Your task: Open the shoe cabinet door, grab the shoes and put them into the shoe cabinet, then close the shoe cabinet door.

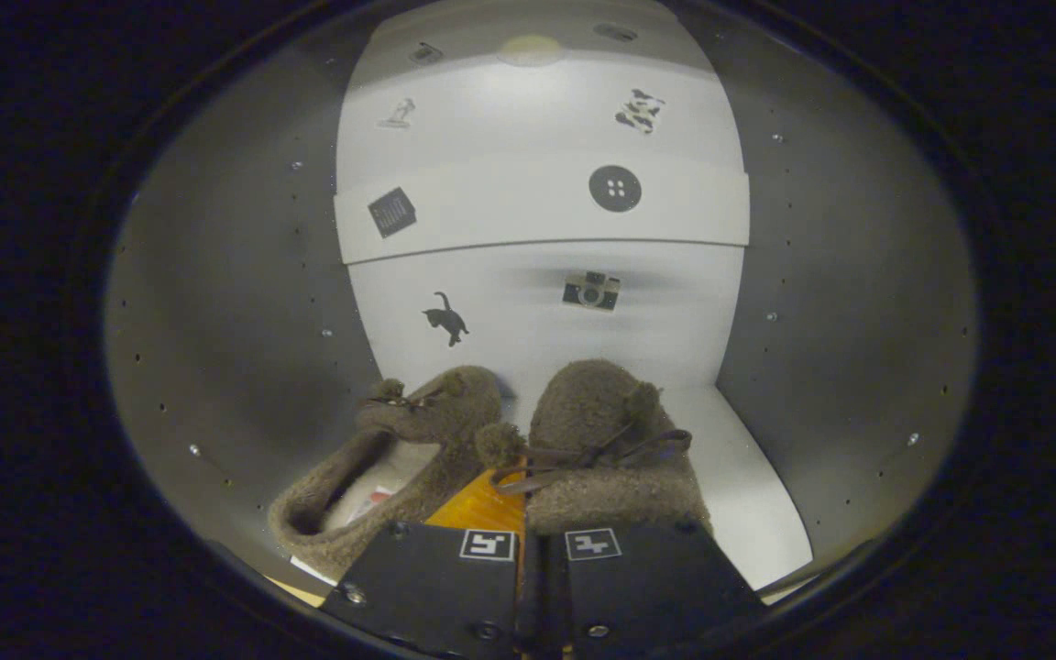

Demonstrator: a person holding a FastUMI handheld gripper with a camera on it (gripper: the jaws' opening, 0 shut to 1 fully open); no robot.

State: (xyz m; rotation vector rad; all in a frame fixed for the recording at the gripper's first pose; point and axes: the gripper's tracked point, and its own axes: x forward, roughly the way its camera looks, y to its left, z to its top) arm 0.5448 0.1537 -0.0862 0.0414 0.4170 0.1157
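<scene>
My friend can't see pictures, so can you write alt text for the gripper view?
Two fuzzy brown slippers with ribbon bows sit side by side on the white bottom shelf inside the shoe cabinet, just ahead of the gripper, whose fingers are close together. On the white back wall are small stickers: a black cat, a camera and a round button.

gripper (542,550), square coded markers (489,544), apparently small screws (354,595)

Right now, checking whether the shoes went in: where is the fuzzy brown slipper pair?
In the gripper view, the fuzzy brown slipper pair sits inside the white cabinet, just ahead of the gripper.
</scene>
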